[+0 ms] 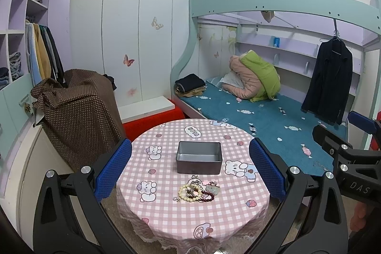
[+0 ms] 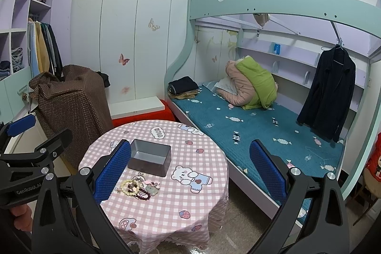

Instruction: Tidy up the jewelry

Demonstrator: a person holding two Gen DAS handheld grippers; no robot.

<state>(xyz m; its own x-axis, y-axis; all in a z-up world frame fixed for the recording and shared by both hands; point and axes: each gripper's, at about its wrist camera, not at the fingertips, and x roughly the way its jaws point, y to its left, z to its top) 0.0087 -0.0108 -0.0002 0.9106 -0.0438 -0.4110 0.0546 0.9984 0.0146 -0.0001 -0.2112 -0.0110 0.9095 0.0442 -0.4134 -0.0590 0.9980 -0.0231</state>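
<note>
A heap of jewelry (image 1: pixel 198 191) lies on a round table with a pink checked cloth (image 1: pixel 166 211): cream bead bracelet, dark red beads, a pale green pendant. Just behind it stands an empty grey metal box (image 1: pixel 199 160). My left gripper (image 1: pixel 190 170) is open and empty, held above and short of the table, jaws wide to either side. In the right wrist view the jewelry (image 2: pixel 139 188) and the box (image 2: pixel 150 157) sit left of centre. My right gripper (image 2: pixel 190 170) is open and empty, to the right of the table. Each gripper shows at the edge of the other's view.
A bunk bed with a teal mattress (image 1: pixel 273 125) stands right of the table, with folded clothes, a rolled quilt and a hanging dark coat (image 1: pixel 329 82). A brown dotted cover (image 1: pixel 78 116) drapes something at the left. A red bench (image 1: pixel 152 122) is behind the table.
</note>
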